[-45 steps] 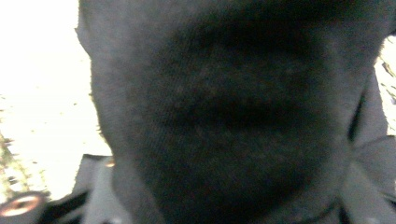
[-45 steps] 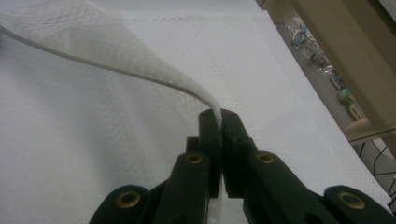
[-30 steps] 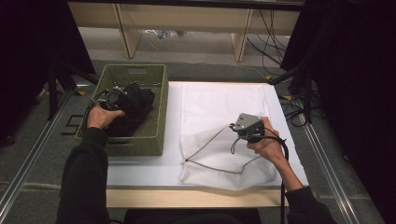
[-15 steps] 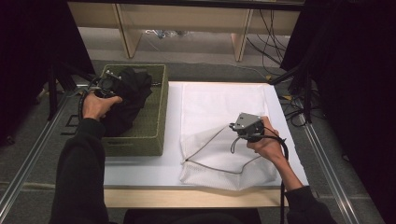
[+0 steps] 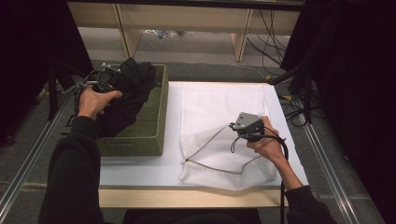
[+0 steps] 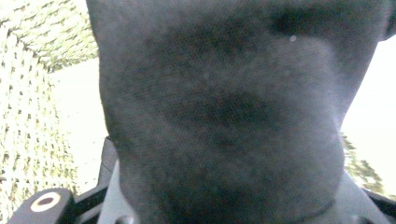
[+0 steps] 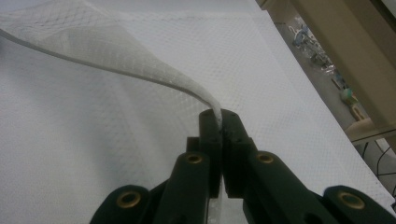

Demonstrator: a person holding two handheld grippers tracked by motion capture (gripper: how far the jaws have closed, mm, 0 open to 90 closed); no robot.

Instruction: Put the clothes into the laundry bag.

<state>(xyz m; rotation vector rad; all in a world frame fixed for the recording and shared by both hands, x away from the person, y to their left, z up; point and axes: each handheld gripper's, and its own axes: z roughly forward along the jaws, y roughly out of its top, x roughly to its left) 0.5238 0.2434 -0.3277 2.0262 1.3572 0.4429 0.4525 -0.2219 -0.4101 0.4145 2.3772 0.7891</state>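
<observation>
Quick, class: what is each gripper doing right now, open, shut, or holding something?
Left gripper: shut on the black garment, lifted above the green basket.
Right gripper: shut on the rim of the white mesh bag.

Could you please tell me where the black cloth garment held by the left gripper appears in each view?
High view: black cloth garment upper left, hanging into the green woven basket.
Left gripper view: dark fabric across the centre, close up.
Right gripper view: not in it.
Shared landmark: the green woven basket.
</observation>
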